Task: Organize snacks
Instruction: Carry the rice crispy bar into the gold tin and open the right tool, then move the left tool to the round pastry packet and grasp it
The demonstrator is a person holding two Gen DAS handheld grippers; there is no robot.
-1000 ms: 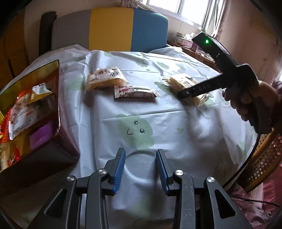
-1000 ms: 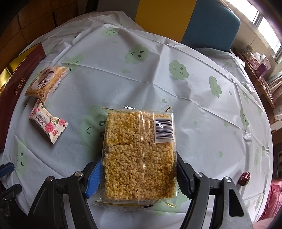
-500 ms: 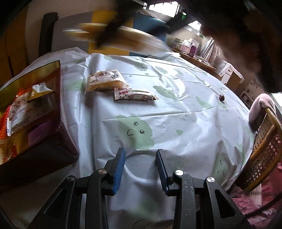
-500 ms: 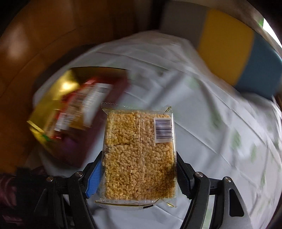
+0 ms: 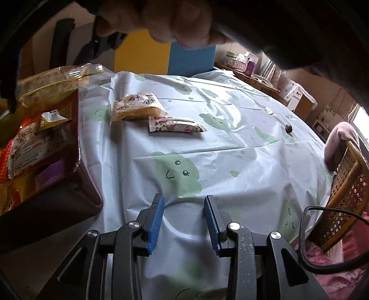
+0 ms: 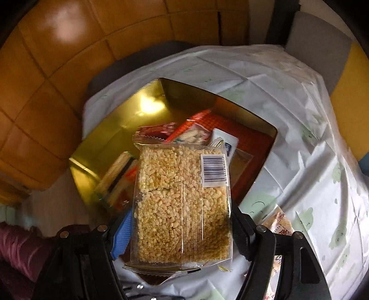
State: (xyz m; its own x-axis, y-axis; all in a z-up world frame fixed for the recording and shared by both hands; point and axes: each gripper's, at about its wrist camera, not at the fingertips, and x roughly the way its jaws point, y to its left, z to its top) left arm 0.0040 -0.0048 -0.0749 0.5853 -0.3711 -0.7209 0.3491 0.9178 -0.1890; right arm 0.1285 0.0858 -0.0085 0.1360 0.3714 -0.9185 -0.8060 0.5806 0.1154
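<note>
My right gripper [image 6: 181,228] is shut on a clear pack of puffed rice cake [image 6: 182,207] with a barcode label, held above the gold-lined snack box [image 6: 110,129], which holds several wrapped snacks. From the left wrist view the same rice cake pack [image 5: 53,80] hangs over the box [image 5: 78,147] at the far left, under a hand [image 5: 175,20]. My left gripper [image 5: 183,214] stands open low over the tablecloth, nothing between its blue pads. On the cloth lie an orange pastry pack [image 5: 137,108] and a floral wrapped snack [image 5: 176,124].
A small dark round sweet [image 5: 288,128] sits far right on the white cloth with green faces [image 5: 207,161]. A wicker chair [image 5: 346,184] stands at the right edge, a cable [image 5: 306,230] beside it. A colour-block chair back [image 5: 191,60] is behind the table.
My right gripper carried the rice cake pack from the right of the table, up and across to the left, over the snack box. The left gripper stayed put.
</note>
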